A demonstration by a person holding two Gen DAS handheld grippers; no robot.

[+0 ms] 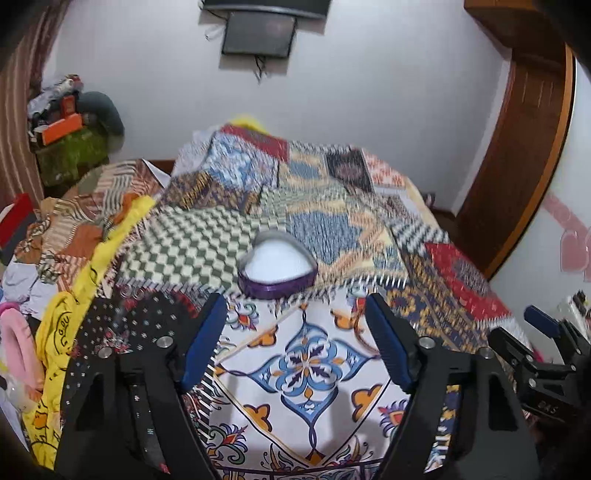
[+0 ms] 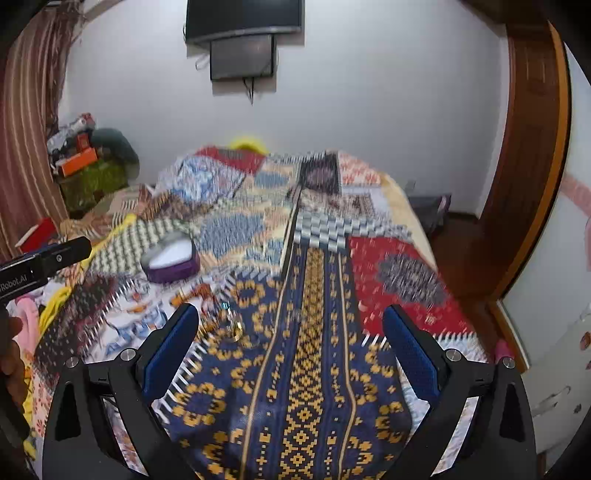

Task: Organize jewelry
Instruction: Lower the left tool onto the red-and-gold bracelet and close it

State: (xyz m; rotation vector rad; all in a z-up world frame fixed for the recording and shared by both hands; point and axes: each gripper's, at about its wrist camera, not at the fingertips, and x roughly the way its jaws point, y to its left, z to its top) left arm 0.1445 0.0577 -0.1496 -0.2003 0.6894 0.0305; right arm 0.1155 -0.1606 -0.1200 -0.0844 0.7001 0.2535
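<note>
A purple heart-shaped jewelry box (image 1: 277, 266) with a white inside sits open on the patchwork bedspread (image 1: 325, 206). My left gripper (image 1: 295, 308) hovers just short of it, jaws open, nothing between the blue pads. In the right wrist view the box (image 2: 170, 261) lies off to the left. My right gripper (image 2: 290, 314) is open over the blue-and-gold patch. A small gold ring (image 2: 236, 329) lies by its left finger (image 2: 173, 343), blurred; other small shiny bits nearby are too smeared to identify. Two tiny rings (image 1: 130, 292) lie left of the box. Each gripper shows at the other view's edge.
A heap of yellow and patterned clothes (image 1: 66, 295) crowds the bed's left side. A wooden door (image 1: 524, 155) stands at the right, a dark screen (image 1: 258, 35) hangs on the far wall, and a cluttered green shelf (image 1: 70, 147) fills the left corner.
</note>
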